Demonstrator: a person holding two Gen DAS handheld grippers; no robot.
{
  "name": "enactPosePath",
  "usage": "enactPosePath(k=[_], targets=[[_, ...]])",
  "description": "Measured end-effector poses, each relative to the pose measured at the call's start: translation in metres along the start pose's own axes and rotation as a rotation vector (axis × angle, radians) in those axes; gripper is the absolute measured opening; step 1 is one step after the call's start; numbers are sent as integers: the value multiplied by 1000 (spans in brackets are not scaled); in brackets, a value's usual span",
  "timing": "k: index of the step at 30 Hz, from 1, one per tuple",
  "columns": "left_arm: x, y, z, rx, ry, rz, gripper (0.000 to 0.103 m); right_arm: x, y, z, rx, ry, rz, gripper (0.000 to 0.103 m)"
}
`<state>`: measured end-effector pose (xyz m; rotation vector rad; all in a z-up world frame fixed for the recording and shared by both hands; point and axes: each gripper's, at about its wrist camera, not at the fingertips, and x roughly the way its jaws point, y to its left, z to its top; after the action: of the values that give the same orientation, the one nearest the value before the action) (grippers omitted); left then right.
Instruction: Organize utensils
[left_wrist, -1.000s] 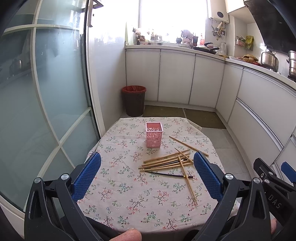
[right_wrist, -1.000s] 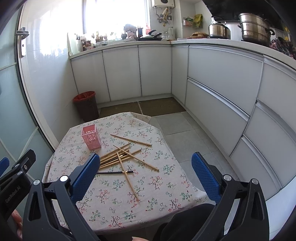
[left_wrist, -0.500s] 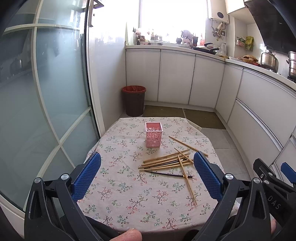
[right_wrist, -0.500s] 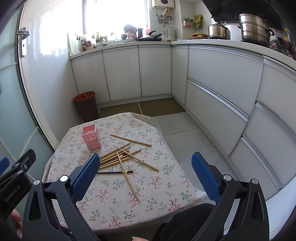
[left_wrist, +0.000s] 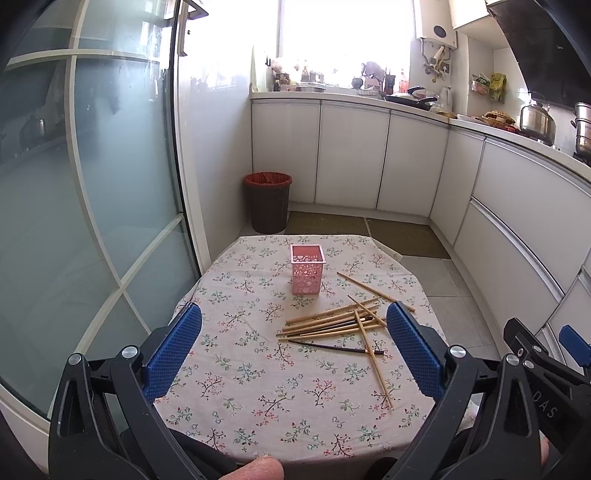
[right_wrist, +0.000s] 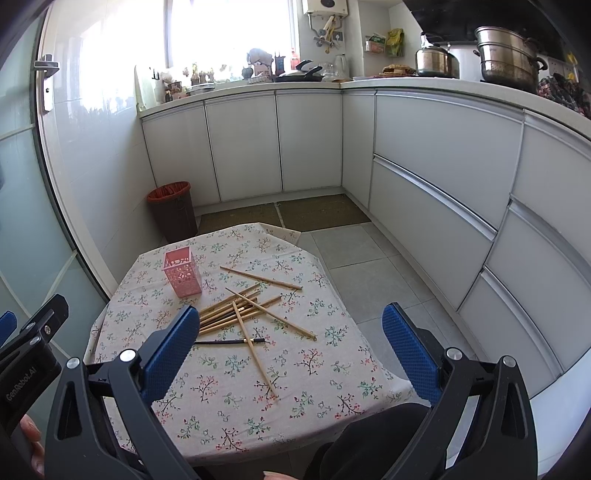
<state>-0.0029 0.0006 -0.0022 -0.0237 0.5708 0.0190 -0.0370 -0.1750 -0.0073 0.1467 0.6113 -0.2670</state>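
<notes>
- Both grippers, left (left_wrist: 293, 349) & right (right_wrist: 286, 349), hover at table's (left_wrist: 236, 387) near edge, fingers wide open, empty, prob. ready to grab.
- Chopsticks (left_wrist: 332, 319) scattered mid-table toward right edge; pink holder (left_wrist: 307, 268) upright near far edge, awaiting them.

A home kitchen: white cabinets (right_wrist: 243, 144) run under a worktop (right_wrist: 424, 83) carrying steel pots (right_wrist: 508, 59), a kettle (right_wrist: 436, 59), and a lined bin (left_wrist: 267, 201) in the corner.

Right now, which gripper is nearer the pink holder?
Left, by a small margin. Left gripper faces the pink holder nearly head-on; right gripper sits off to its right, farther back.
</notes>
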Motion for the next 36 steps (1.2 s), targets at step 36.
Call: enactPosePath(k=[36], targets=[[16,-2,-3,12,43,8,96,18,-2,-8,1,55,-2,96]])
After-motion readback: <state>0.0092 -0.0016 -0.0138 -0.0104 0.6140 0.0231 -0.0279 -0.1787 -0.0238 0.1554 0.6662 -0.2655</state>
